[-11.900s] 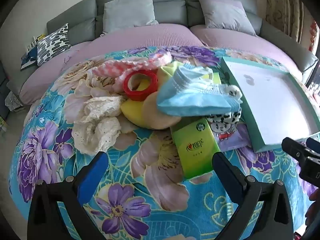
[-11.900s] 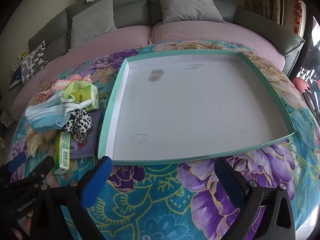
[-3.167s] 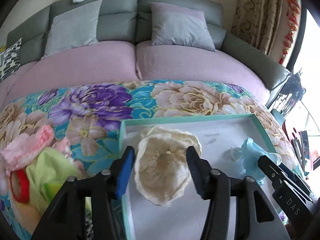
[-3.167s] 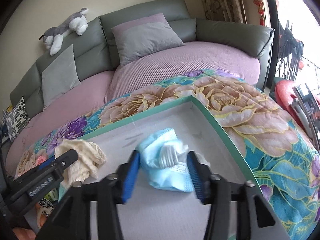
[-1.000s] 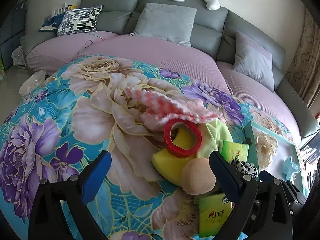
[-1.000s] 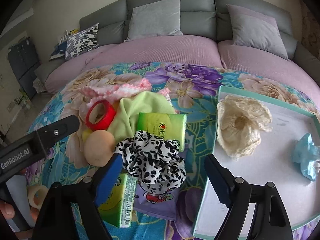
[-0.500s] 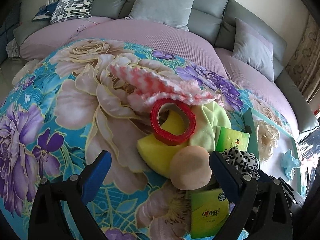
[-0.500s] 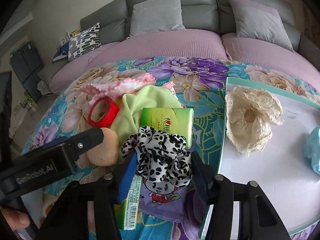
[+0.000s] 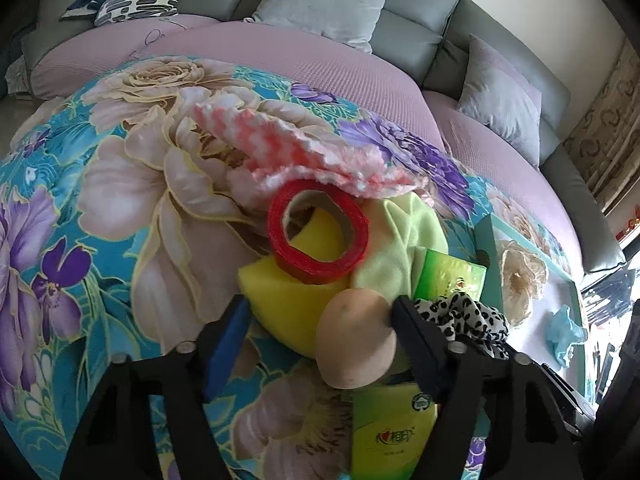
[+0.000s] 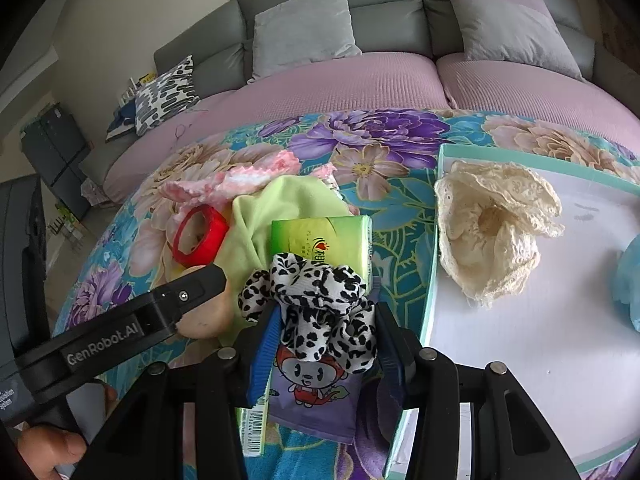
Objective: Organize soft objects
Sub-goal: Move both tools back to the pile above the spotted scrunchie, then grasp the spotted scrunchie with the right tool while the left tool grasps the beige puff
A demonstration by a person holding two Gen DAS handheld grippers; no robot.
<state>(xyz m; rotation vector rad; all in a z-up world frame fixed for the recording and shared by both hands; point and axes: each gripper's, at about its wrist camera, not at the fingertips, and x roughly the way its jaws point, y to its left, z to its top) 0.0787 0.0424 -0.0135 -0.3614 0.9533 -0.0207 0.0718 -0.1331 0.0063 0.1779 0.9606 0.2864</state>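
Note:
My right gripper (image 10: 326, 330) is shut on the black-and-white spotted scrunchie (image 10: 316, 300), which lies over a purple cartoon pack (image 10: 316, 392). My left gripper (image 9: 320, 322) has its jaws closing around the yellow sponge (image 9: 288, 300) and the beige round sponge (image 9: 354, 344); the right finger (image 9: 416, 336) touches the beige sponge. The left gripper also shows in the right wrist view (image 10: 160, 308). The cream lace scrunchie (image 10: 492, 232) and a blue mask (image 10: 630, 276) lie in the white tray (image 10: 540, 344).
A red tape roll (image 9: 316, 232), lime cloth (image 9: 400, 248), pink knitted piece (image 9: 304, 152) and green tissue packs (image 10: 320, 240) (image 9: 390, 432) lie piled on the floral cloth (image 9: 120, 184). A sofa with cushions (image 10: 304, 28) stands behind.
My right gripper has closed on the spotted scrunchie. My left gripper has moved in and narrowed around the yellow and beige sponges.

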